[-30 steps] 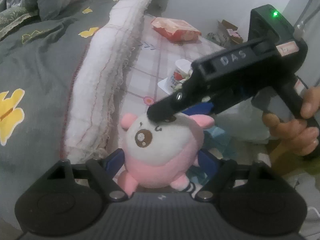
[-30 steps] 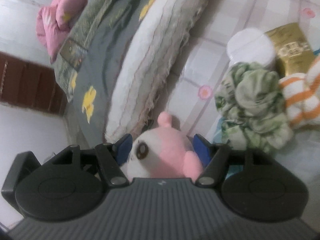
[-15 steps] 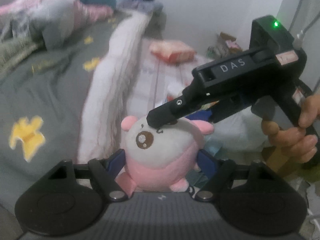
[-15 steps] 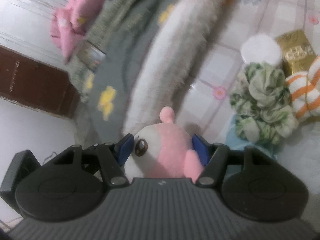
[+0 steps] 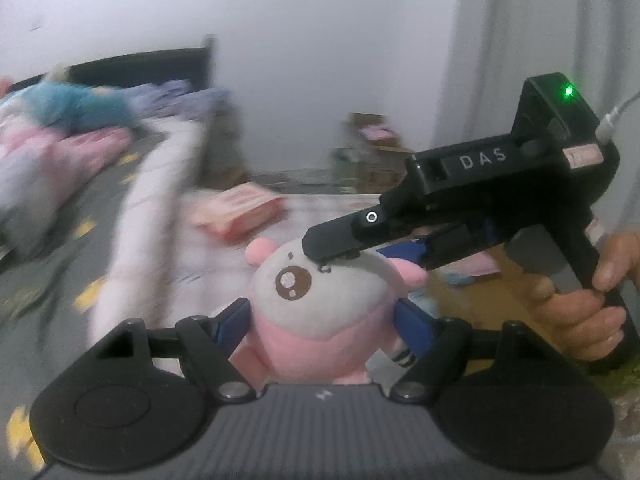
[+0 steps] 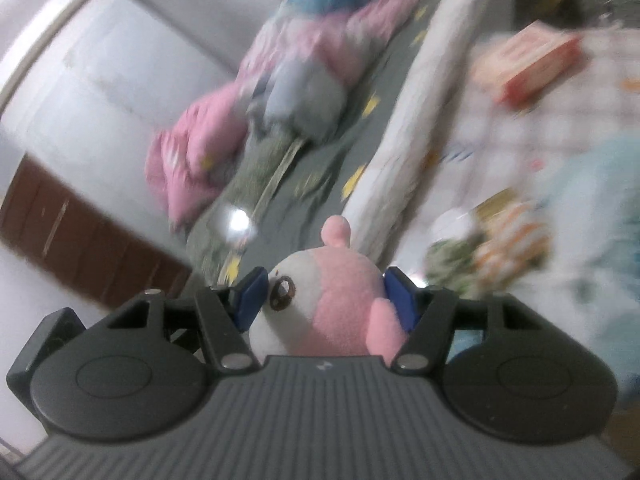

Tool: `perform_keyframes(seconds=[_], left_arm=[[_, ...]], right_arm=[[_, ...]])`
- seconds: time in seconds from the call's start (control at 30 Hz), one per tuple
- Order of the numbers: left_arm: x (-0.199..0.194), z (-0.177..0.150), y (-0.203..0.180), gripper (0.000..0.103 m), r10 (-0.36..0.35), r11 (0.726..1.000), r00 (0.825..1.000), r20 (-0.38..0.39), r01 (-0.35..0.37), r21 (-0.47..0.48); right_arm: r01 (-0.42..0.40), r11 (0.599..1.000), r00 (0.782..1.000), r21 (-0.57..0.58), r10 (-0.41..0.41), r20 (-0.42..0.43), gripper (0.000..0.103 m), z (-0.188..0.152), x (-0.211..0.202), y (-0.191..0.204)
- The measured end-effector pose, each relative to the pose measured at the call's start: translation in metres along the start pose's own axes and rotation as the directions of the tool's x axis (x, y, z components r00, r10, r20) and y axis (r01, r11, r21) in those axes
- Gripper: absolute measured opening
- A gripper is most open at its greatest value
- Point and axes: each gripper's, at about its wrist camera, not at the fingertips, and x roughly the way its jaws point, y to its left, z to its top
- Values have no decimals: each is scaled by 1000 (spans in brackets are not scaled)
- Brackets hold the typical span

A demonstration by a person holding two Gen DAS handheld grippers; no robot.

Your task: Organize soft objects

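Note:
A pink and white plush toy (image 5: 320, 308) with a round brown eye is held in the air between both grippers. My left gripper (image 5: 326, 320) is shut on its body from the sides. My right gripper (image 6: 326, 294) is shut on its head; in the left wrist view it (image 5: 404, 246) comes in from the right over the toy's face, with a hand on its handle. In the right wrist view the toy (image 6: 332, 300) fills the gap between the blue pads (image 6: 250, 296).
A grey bed (image 6: 320, 168) with yellow prints and a white rolled edge lies to the left, with pink and blue bedding (image 6: 280, 80) piled on it. A red snack pack (image 5: 240, 212) lies on the checked cloth. Green and orange-striped soft things (image 6: 492, 248) lie at the right.
Both grippers have lifted the plush toy up from the checked cloth and tilted upward; the wall and far bed end now show, and the background is blurred by motion.

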Motion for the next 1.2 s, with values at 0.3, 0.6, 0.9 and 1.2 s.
perform_keyframes(seconds=[0.3,0.6,0.9,1.2], left_arm=[[113,52,-107,80,-235,961,958,-164,255,109],[241,54,-176,80,-286,926,850,-441,363,99],[289,37,-202,79,-245,926,817,-522,357,124],[303,37,-222,80,-239,919,827,-509,362,156]], right_arm=[[130,969,969,209,-169,180,65,-8,-133,-105],[222,868,944,444,-304,124,66,-23,-184,-240],[364,831,903,421,-426,59,65,-21,-167,-292],[473,808,853,352,-520,49,65,-16,-163,-305]])
